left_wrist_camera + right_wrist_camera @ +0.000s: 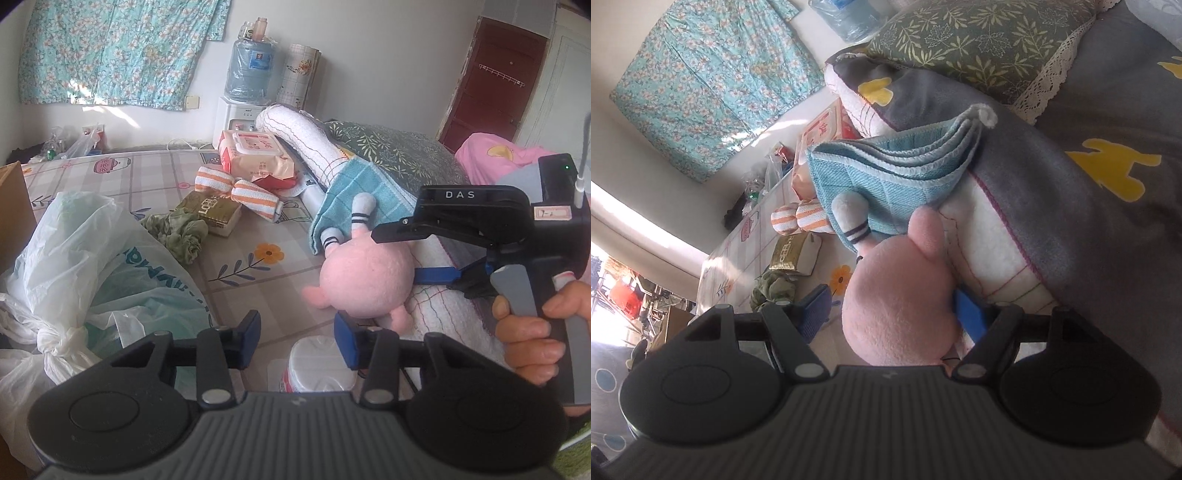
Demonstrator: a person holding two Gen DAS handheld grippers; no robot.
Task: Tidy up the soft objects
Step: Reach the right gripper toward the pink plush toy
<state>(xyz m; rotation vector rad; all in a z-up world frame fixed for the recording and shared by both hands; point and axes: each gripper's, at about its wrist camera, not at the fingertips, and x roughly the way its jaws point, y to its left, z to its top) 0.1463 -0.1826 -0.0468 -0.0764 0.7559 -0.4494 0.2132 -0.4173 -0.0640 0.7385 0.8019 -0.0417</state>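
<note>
The bed [236,236] carries a checked sheet with flower print, cluttered with soft goods. Along its right side lies a rolled grey-and-white blanket [1027,206] with yellow shapes, a green leaf-print pillow [964,48] resting against it. A white plastic bag [92,266], knotted, sits at the left of the bed in the left wrist view. A folded blue towel [886,170] leans on the blanket. Just below the towel lies the pink plush toy [365,277], round-bodied, its striped white limb [360,210] touching the towel.

Right claw [894,314]: jaws wide apart, straddling the plush toy; the blue right pad [971,317] is against the toy's side, the left pad [816,310] stands clear of it. Not gripping. A hand [532,325] grasps its handle.

Left claw [295,334]: jaws partly open, nothing between the pads; a white-lidded pack [317,362] lies beneath. The plush toy is just beyond its right pad [347,339].

Farther up the bed: wet-wipe pack [255,155], two orange-striped rolled cloths [236,192], a gold box [210,210], a crumpled green cloth [181,232].
</note>
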